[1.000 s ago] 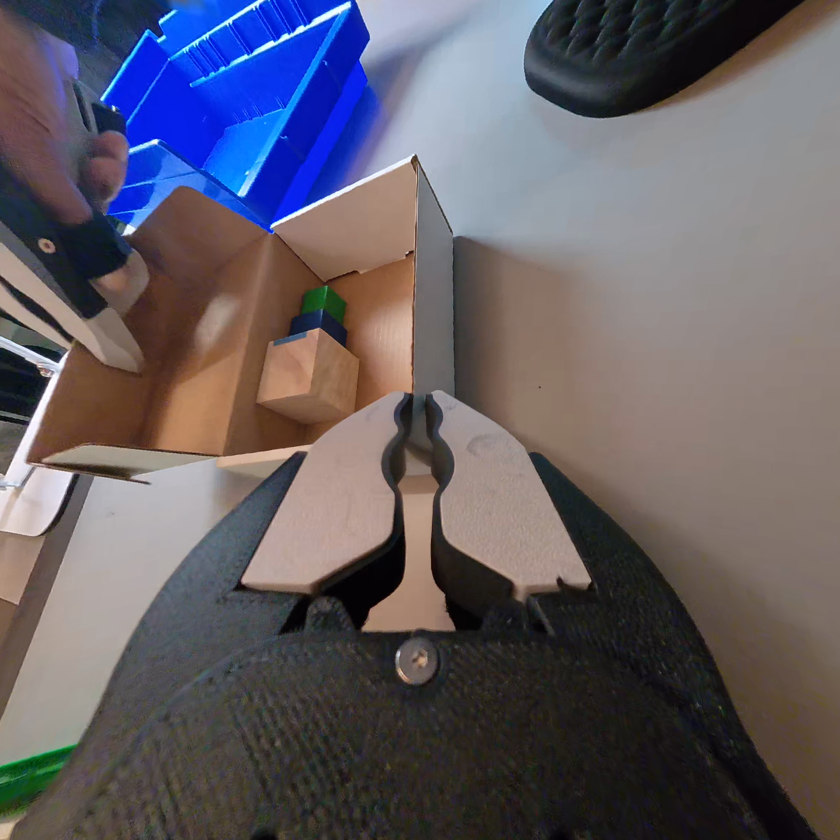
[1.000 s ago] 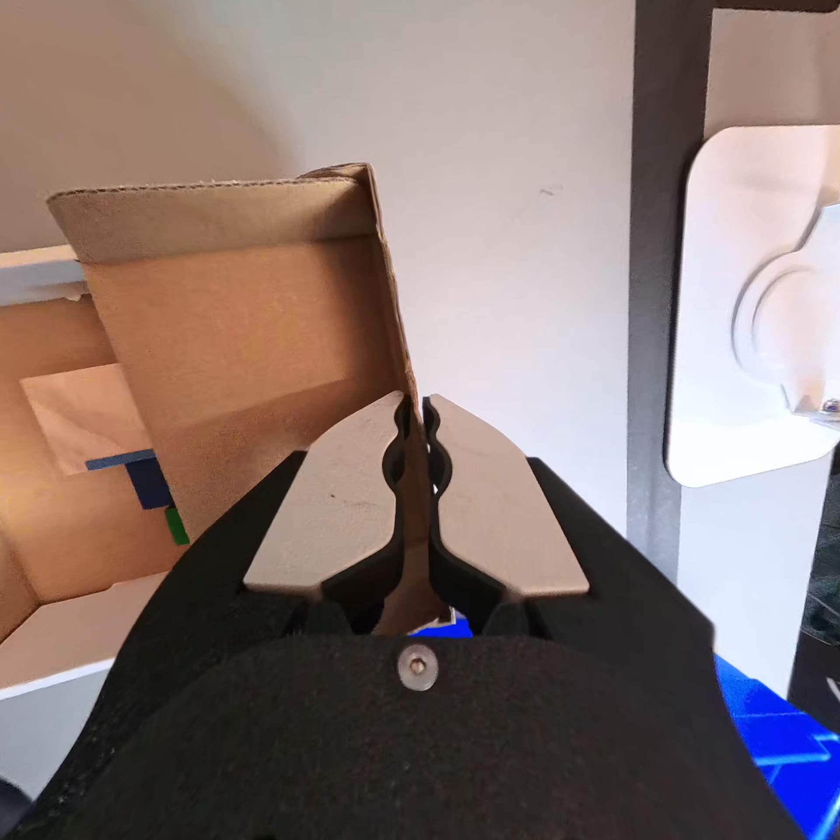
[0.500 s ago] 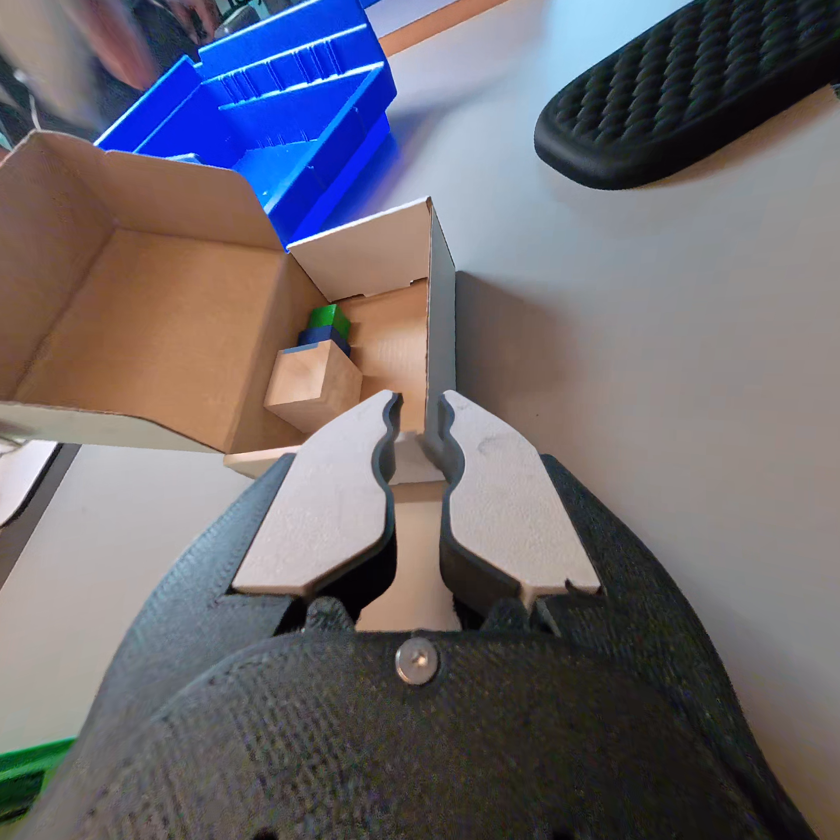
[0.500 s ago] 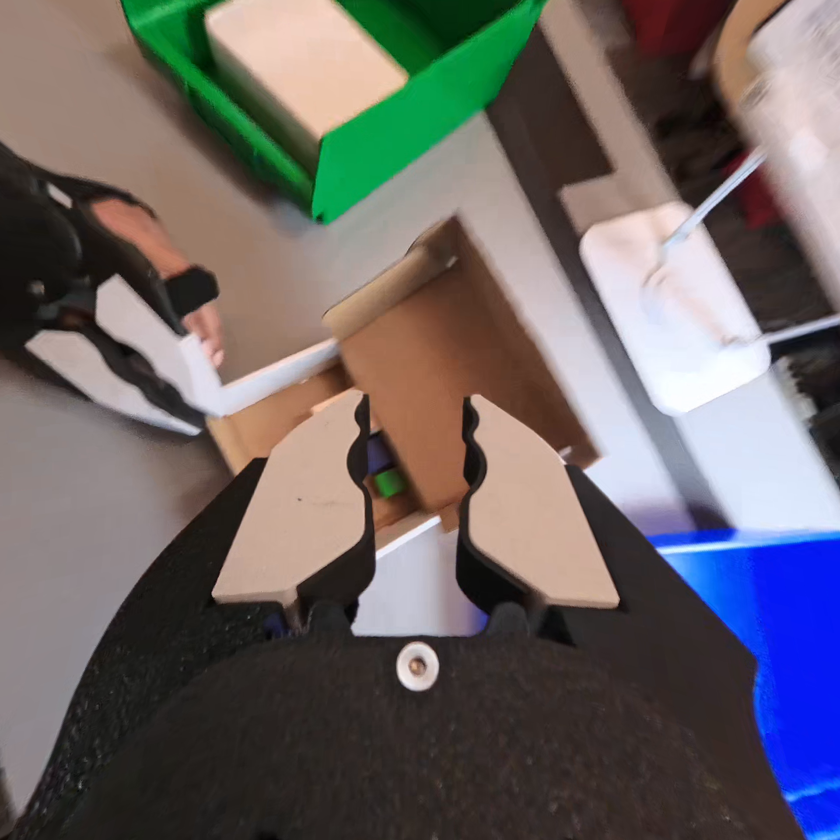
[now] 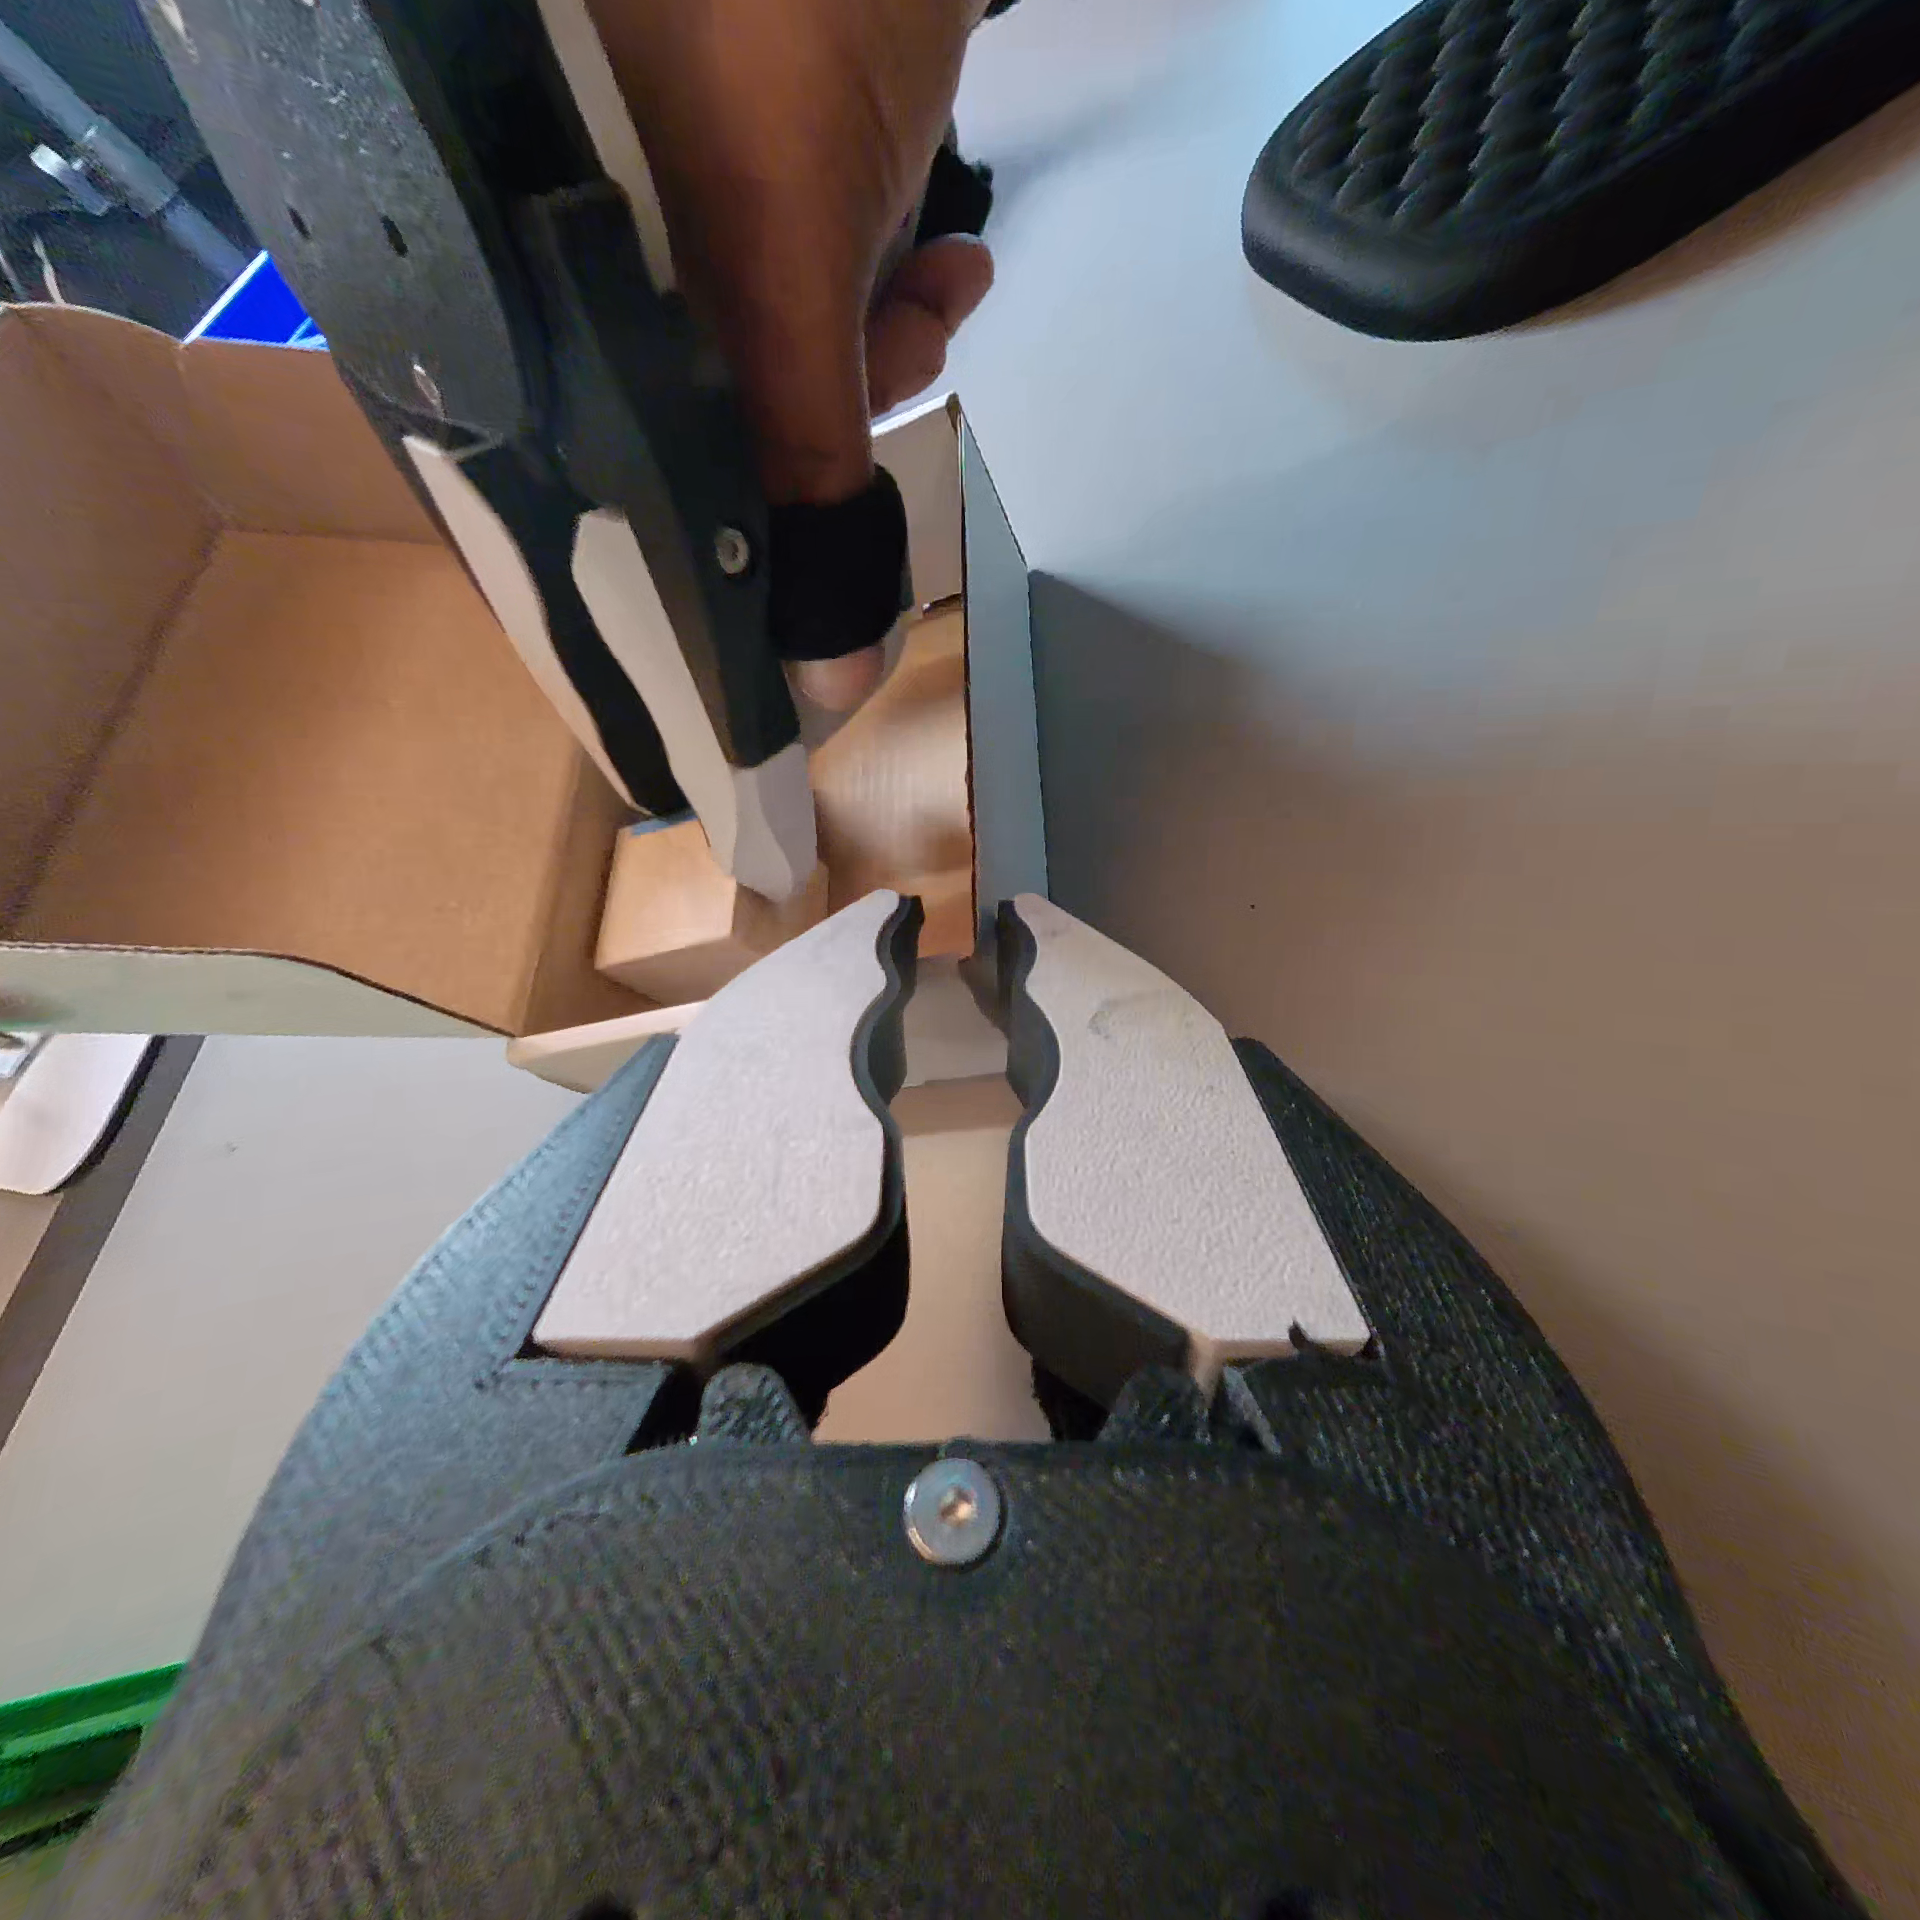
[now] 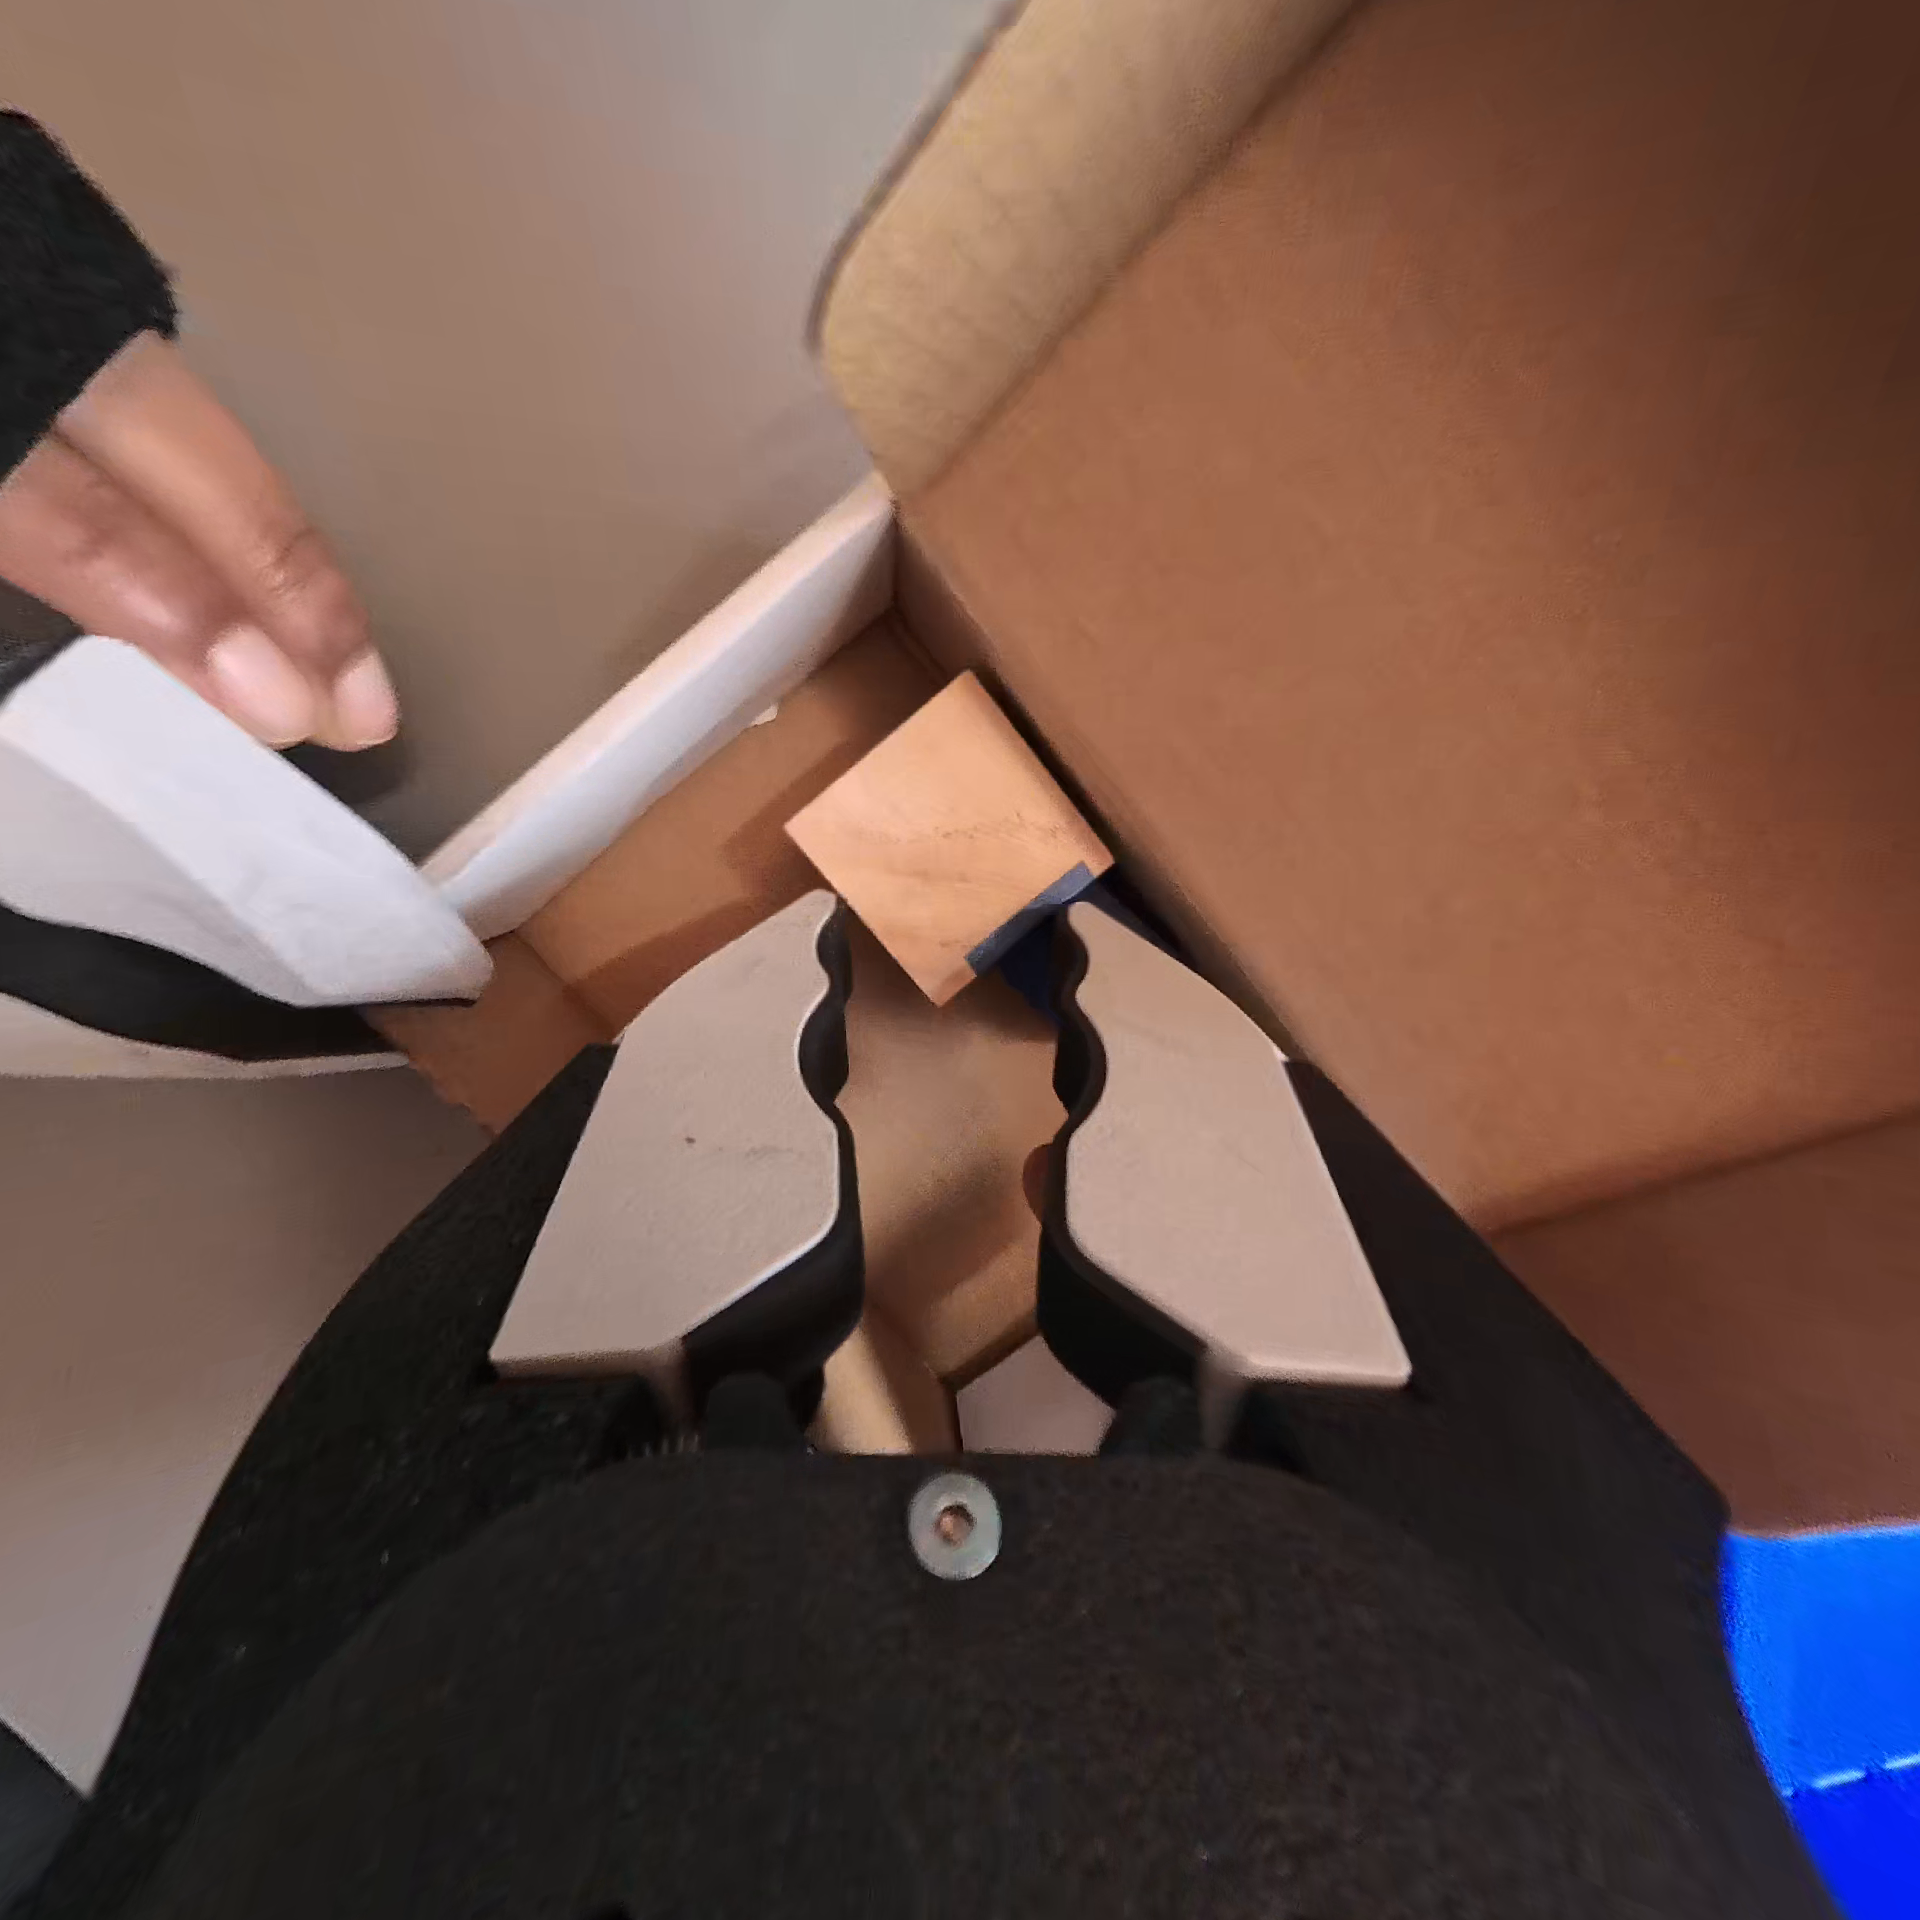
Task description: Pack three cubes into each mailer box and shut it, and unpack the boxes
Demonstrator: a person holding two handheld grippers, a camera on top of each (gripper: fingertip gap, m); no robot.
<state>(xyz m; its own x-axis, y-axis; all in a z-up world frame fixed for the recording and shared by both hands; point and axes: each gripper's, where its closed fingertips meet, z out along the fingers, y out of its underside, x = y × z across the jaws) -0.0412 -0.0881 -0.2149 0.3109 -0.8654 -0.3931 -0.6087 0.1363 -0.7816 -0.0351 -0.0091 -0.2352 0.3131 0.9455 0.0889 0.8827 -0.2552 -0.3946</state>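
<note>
- Cardboard mailer box [image 5: 312,748] sits open on the pale desk [image 5: 1455,831], its lid flap folded back to the left in the left wrist view.
- Left claw [image 5: 956,925] has its jaws slightly parted around the upright white side wall [image 5: 997,727] of the box; whether the pads press on it I cannot tell.
- Right claw [image 6: 945,914] reaches down into the box with its jaws spread wide, one on each side of a wooden cube [image 6: 935,831] and not closed on it.
- In the left wrist view, the right claw's fingertips [image 5: 774,831] touch the top of that cube, which lies in the box corner nearest the left claw.
- A dark blue cube [image 6: 1023,914] peeks out just behind the wooden one, touching it.
- A black textured pad [image 5: 1558,156] lies well apart on the desk.
- A blue bin [image 6: 1818,1683] edge shows at the lower right of the right wrist view.
</note>
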